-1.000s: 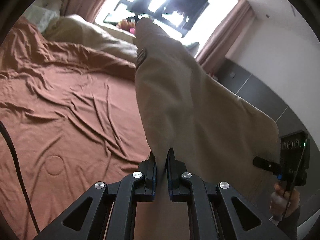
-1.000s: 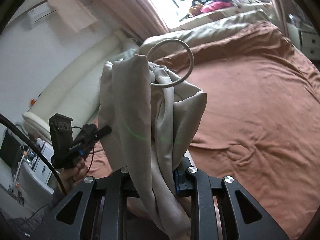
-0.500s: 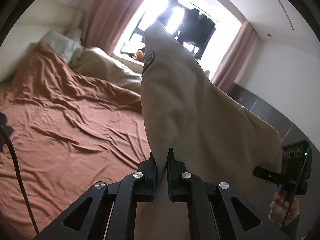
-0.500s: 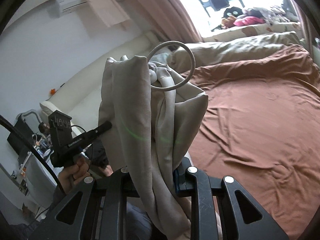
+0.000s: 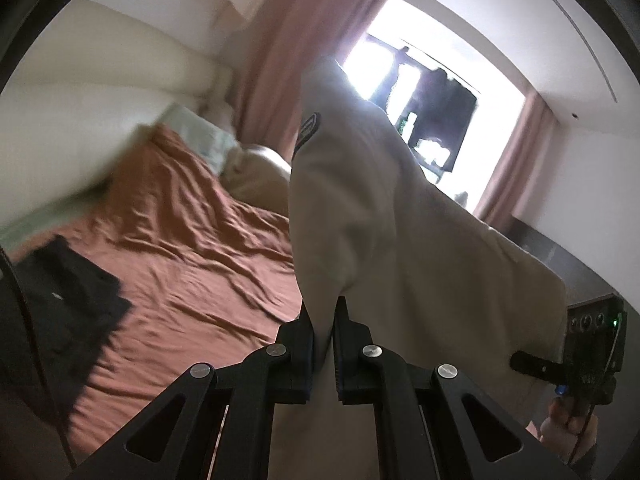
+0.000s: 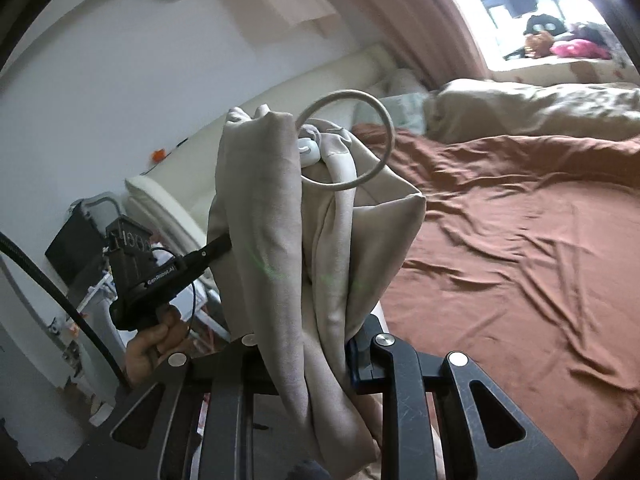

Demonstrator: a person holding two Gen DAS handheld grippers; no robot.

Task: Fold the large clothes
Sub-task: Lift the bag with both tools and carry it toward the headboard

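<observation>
The left gripper (image 5: 323, 322) is clamped on a thin edge of a beige garment (image 5: 384, 216), its 2 fingers (image 5: 298, 344) pressed close with the cloth rising between them. From there the fabric stands up in front of the bright window (image 5: 432, 92), an oval dark patch (image 5: 309, 128) showing near its top, and spreads down toward the right gripper (image 5: 536, 366), seen at the far edge with a green light on its body.

In the right wrist view, the right gripper (image 6: 312, 344) pinches a thick, bunched fold of the same garment (image 6: 280, 216); the cloth fills the gap between its fingers and hangs down past them. A pale drawcord loop (image 6: 384, 140) stands out from the top of the bundle. The left gripper (image 6: 180, 264) reaches into the cloth from the side, held in a hand (image 6: 154, 344).

The garment is held up in the air above a bed with a wrinkled rust-brown sheet (image 6: 520, 248). A beige duvet (image 6: 540, 108) lies at the far end, and a black garment (image 5: 68, 300) rests on the near edge
</observation>
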